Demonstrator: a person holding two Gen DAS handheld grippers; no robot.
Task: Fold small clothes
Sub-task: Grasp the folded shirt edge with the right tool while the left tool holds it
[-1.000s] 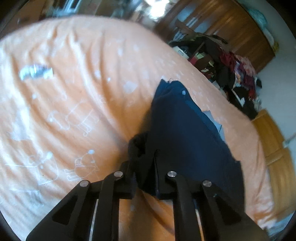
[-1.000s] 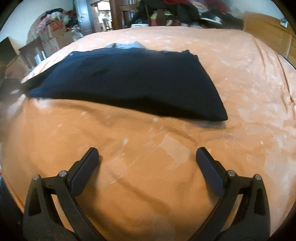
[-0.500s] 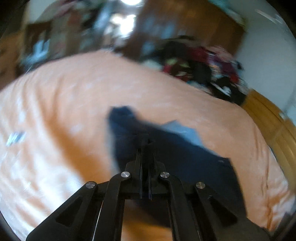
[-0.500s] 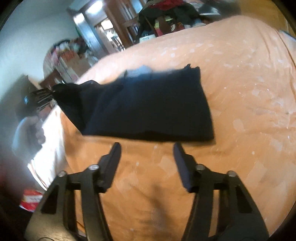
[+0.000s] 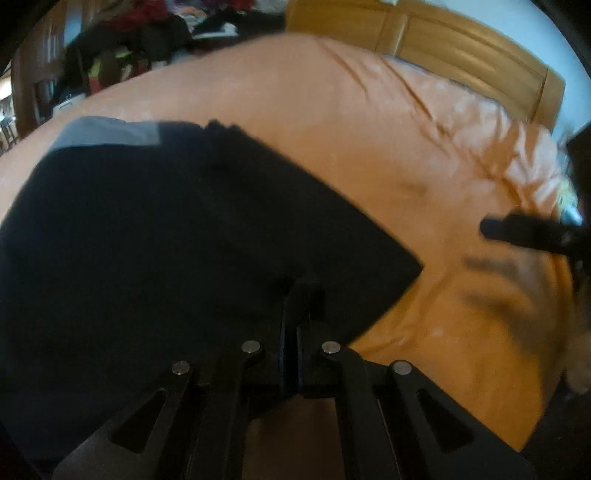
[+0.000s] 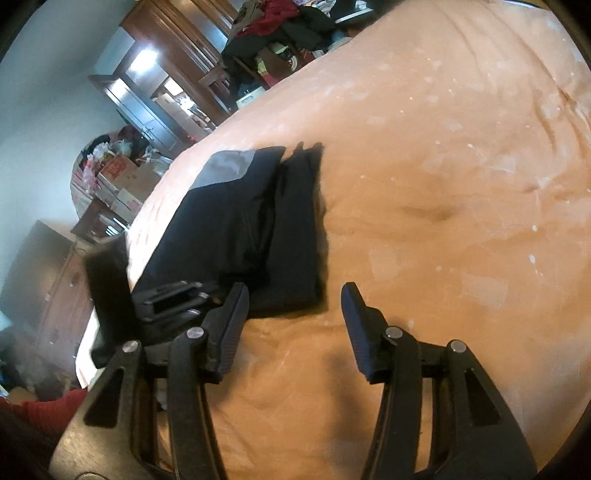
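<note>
Left wrist view shows the left gripper (image 5: 295, 314) with its two fingers pressed together on the near edge of the dark navy garment (image 5: 166, 240), so a bit of the cloth is pinched between them. The garment lies folded on the orange bedsheet (image 5: 369, 122), and a grey panel (image 5: 107, 131) shows at its far end. In the right wrist view the same garment (image 6: 251, 221) lies flat on the sheet (image 6: 443, 184), with the left gripper (image 6: 173, 299) at its near left corner. The right gripper (image 6: 295, 310) hovers just beside the near edge of the garment; its fingers stand wide apart and hold nothing. Beyond the garment, past the far side of the bed, is a pile of clothes (image 6: 280, 18).
</note>
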